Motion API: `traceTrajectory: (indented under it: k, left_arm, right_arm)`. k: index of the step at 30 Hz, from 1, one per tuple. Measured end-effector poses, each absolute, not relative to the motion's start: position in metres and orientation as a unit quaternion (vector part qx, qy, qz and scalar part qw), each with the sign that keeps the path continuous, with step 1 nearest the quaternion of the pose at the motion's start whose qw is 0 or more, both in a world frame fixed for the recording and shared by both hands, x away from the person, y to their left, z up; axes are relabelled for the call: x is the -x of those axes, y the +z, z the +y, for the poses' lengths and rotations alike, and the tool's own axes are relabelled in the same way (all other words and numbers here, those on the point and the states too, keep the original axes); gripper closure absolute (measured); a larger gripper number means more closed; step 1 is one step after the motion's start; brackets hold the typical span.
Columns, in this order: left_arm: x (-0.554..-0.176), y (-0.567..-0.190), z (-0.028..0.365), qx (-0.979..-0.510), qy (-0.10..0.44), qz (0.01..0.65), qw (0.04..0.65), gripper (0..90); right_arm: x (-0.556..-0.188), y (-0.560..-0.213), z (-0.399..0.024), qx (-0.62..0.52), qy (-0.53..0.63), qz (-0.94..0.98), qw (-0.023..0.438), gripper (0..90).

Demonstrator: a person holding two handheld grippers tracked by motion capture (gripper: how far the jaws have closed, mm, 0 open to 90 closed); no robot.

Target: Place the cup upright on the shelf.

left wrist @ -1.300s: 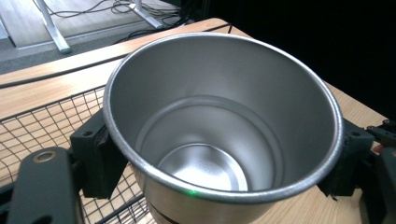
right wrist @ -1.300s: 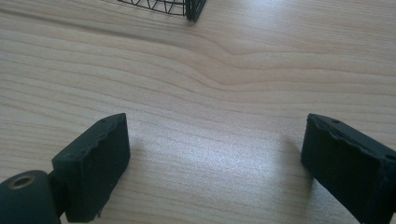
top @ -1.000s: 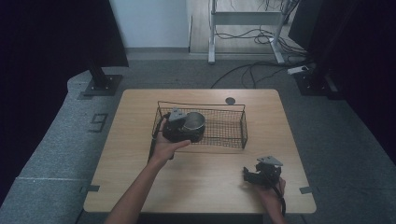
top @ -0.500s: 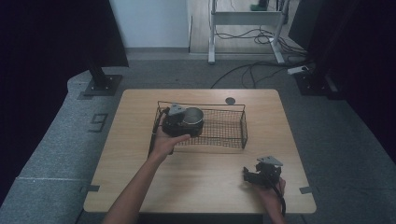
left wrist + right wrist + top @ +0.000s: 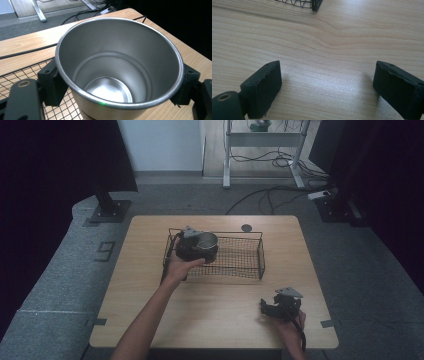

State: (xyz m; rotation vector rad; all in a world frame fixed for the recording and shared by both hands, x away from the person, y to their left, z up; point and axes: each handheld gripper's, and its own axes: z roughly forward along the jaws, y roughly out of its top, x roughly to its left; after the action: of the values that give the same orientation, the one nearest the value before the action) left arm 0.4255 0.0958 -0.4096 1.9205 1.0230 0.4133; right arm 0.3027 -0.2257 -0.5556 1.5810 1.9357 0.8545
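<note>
My left gripper (image 5: 192, 247) holds a steel cup (image 5: 206, 245) at the left end of the black wire basket (image 5: 248, 257), over the mesh. The fingers (image 5: 51, 82) press on opposite sides of the cup's wall just under its rim; the cup stands upright with its mouth open and nothing inside. To the right, my right gripper (image 5: 281, 306) rests low over the bare bench (image 5: 220, 310) near the front edge, fingers (image 5: 265, 85) spread wide with nothing between them, well apart from the basket.
</note>
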Motion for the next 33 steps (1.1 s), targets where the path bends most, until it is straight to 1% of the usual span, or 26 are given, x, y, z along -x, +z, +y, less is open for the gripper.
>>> traceTrajectory:
  k: [18,33]
  left_arm:
    - [-0.443,-0.42,0.082,-0.778,0.165,0.423,0.434,18.4]
    - [-0.456,-0.447,0.074,-0.786,0.156,0.437,0.409,18.3]
  right_arm:
    - [-0.303,-0.556,-0.226,-0.58,0.313,0.71,0.248,8.3]
    - [-0.302,-0.555,-0.226,-0.58,0.313,0.71,0.247,8.6]
